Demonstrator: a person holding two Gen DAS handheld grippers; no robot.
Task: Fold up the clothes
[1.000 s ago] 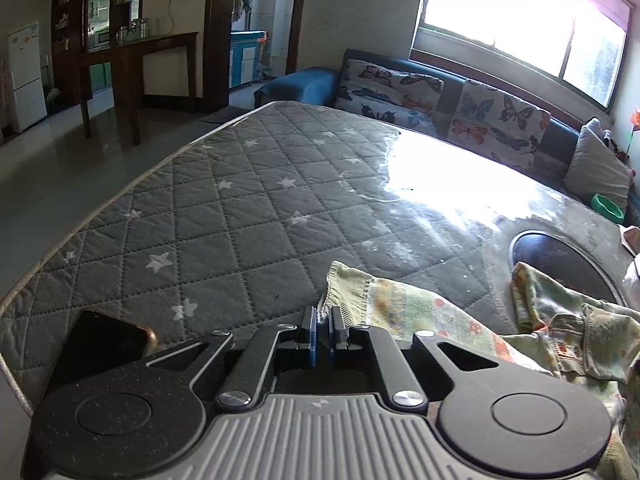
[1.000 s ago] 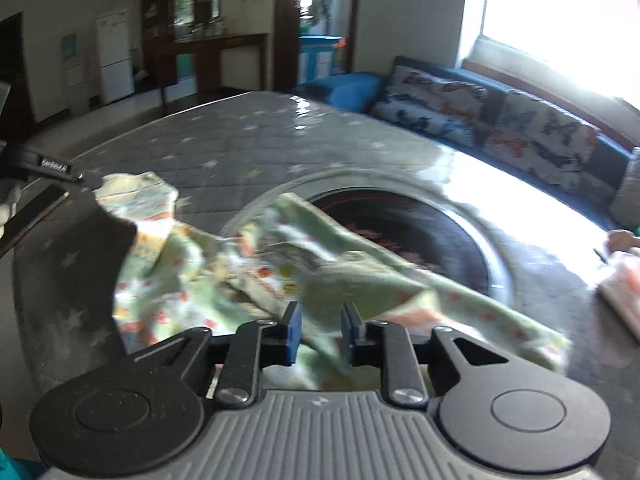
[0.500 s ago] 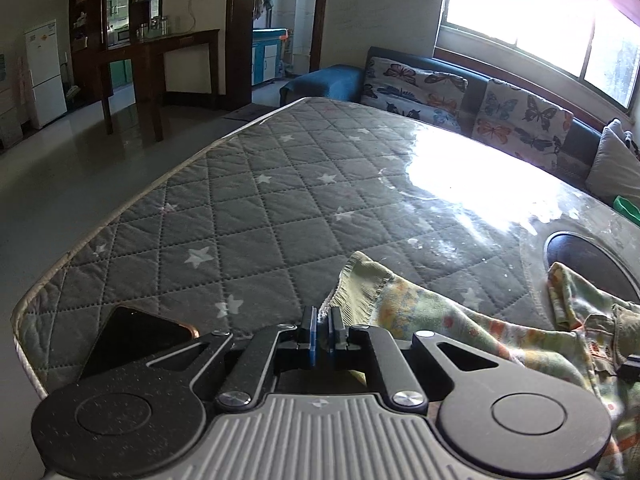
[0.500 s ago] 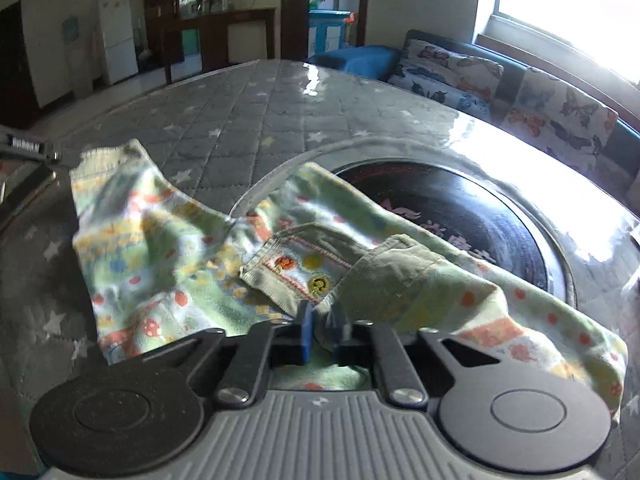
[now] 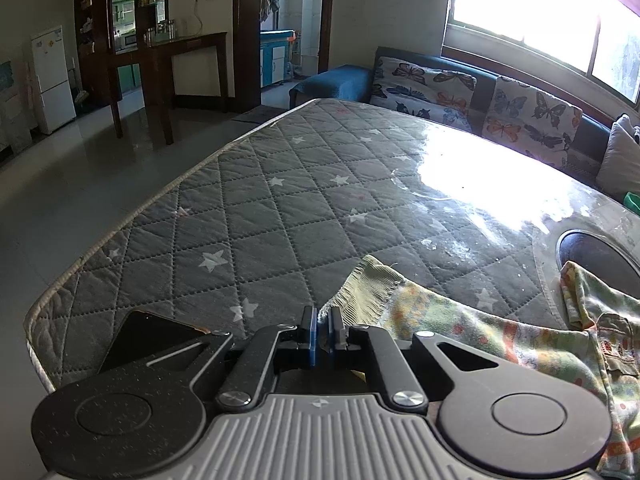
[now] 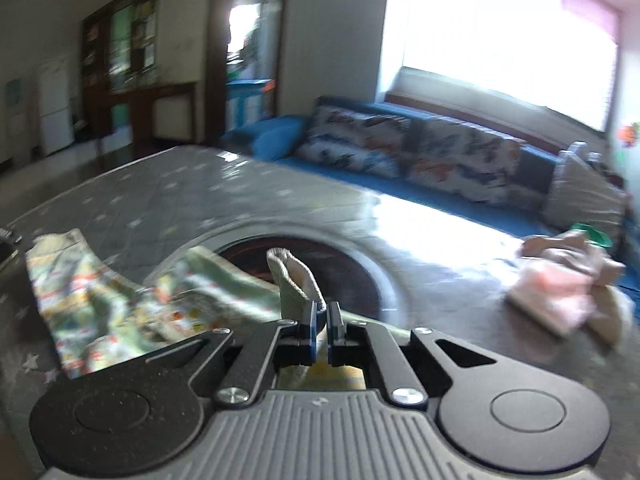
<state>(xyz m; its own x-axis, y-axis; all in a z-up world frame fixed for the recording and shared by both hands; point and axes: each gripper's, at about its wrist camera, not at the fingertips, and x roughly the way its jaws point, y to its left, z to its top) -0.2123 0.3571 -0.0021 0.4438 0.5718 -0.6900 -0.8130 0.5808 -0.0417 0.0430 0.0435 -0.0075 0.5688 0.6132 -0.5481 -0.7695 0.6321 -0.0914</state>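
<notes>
Since a second ago, the right gripper (image 6: 319,322) has closed its jaws onto a fold of the printed garment (image 6: 104,312) and lifted it, so a peak of pale cloth (image 6: 294,276) now stands up between the pressed-together pads where the fabric earlier lay flat on the table. The garment itself is a small green piece with a coloured print, sprawled across the near part of the quilted table cover (image 5: 280,208), one edge draped over the dark round inset (image 6: 360,276) in the tabletop. At its other end the left gripper (image 5: 323,326) pinches the ribbed cuff (image 5: 370,284), jaws shut tight on it, much as it did a second ago. Holding both ends at once looks meant to stretch the cloth taut and flat before any fold is made; judging by its crumpled middle, folding has barely begun. A dark phone (image 5: 148,336) lies by the table's near corner, just beside the left gripper. Well apart on the right sits a pinkish heap of clothes (image 6: 568,284), probably waiting its turn. Beyond the table runs a butterfly-print sofa (image 5: 480,96).
</notes>
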